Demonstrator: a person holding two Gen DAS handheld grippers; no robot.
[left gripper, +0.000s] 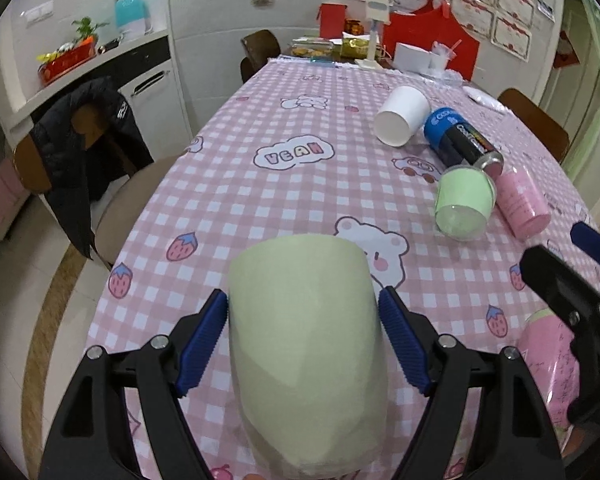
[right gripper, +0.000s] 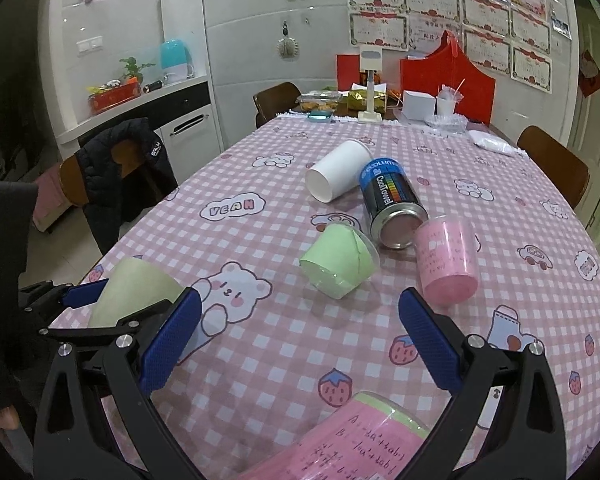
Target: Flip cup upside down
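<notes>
While the left gripper (left gripper: 303,344) pinches the pale green cup (left gripper: 304,360) near the tablecloth's (left gripper: 228,200) front edge, rotate slowly; the right gripper (right gripper: 300,340) hangs spread.

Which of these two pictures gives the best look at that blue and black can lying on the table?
The right wrist view: the blue and black can lies in mid-frame with its open metal end and label lettering plain. The left wrist view shows the can smaller, far right, its end partly behind a green cup.
</notes>
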